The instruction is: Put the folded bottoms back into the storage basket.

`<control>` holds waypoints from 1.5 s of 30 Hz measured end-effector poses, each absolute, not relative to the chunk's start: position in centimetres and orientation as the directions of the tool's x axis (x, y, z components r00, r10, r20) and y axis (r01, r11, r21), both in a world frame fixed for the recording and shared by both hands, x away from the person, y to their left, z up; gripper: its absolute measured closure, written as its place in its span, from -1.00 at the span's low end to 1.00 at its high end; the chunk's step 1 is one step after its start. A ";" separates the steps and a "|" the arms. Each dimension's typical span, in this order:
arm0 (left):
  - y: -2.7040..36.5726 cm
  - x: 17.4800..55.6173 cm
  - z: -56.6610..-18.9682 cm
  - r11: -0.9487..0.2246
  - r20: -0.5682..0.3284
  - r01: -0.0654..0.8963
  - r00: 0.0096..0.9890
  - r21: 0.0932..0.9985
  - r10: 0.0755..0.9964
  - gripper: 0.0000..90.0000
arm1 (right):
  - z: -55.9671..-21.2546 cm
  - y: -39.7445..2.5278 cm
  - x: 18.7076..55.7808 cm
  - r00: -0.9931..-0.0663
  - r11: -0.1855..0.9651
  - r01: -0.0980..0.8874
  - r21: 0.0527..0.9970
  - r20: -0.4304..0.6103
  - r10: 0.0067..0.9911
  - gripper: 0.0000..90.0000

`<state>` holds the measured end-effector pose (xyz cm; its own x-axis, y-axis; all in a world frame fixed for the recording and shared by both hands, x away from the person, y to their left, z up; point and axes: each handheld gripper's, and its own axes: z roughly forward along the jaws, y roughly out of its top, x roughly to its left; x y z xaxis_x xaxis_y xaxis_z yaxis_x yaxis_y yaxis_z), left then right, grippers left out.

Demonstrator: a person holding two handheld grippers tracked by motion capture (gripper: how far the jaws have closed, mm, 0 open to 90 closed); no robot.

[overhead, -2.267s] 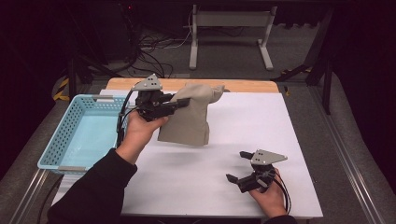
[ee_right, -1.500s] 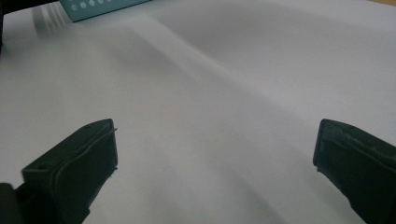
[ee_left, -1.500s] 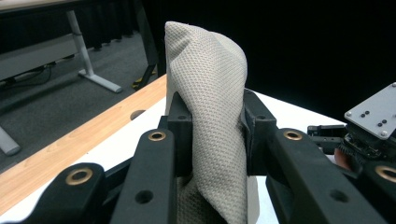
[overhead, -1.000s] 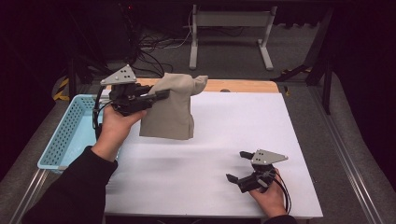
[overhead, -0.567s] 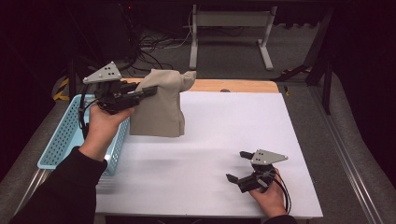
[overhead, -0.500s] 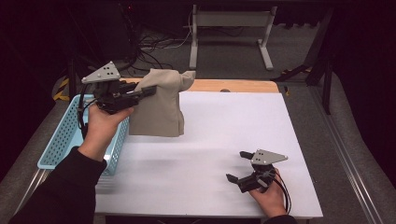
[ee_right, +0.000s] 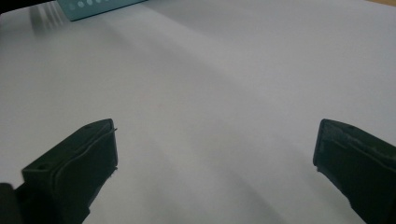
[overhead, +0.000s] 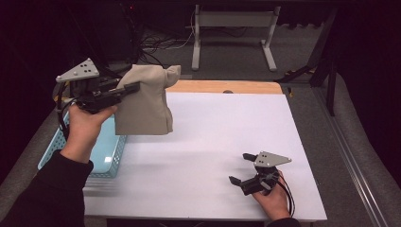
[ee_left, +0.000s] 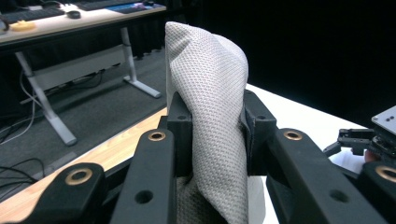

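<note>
A: What moved?

B: The left tool [overhead: 130,88] carried the cloth [overhead: 144,101] further left. Now it hangs in the air over the edge of the basket [overhead: 101,163]. The tool is pinched tight on its top fold.

A: And on the right?

B: The right tool [overhead: 241,168] stayed low on the white desk [overhead: 213,137], its two jaws wide apart.

A: Anything hard to see?

B: The arm and cloth hide part of the basket.
</note>
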<state>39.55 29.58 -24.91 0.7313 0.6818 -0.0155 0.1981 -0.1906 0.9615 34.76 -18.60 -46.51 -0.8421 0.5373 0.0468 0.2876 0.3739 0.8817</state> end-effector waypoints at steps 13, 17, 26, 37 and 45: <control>32.9 38.8 -24.6 -0.171 -0.015 0.200 0.691 0.965 0.723 0.57 | -46.5 -18.6 34.8 -0.841 0.374 0.291 0.881 0.048 0.539 -0.99; 33.8 38.6 -24.6 -0.164 -0.017 0.202 0.679 0.965 0.734 0.57 | -46.5 -18.6 34.8 -0.840 0.375 0.291 0.880 0.048 0.540 -0.99; 36.2 37.9 -24.7 -0.154 -0.017 0.206 0.650 0.966 0.760 0.57 | -46.6 -18.6 34.8 -0.840 0.378 0.291 0.879 0.045 0.541 -0.99; 38.4 37.2 -24.8 -0.152 -0.013 0.212 0.622 0.965 0.783 0.57 | -46.6 -18.6 34.8 -0.838 0.381 0.294 0.877 0.045 0.543 -0.99; 39.9 36.7 -25.0 -0.147 -0.014 0.216 0.603 0.965 0.797 0.57 | -46.6 -18.6 34.8 -0.838 0.382 0.295 0.876 0.045 0.543 -0.99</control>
<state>36.67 39.90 -25.03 0.6032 0.7975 -0.0137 0.2160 -0.1468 0.9653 34.85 -18.57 -46.60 -0.8382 0.5435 0.0453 0.2950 0.3821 0.8758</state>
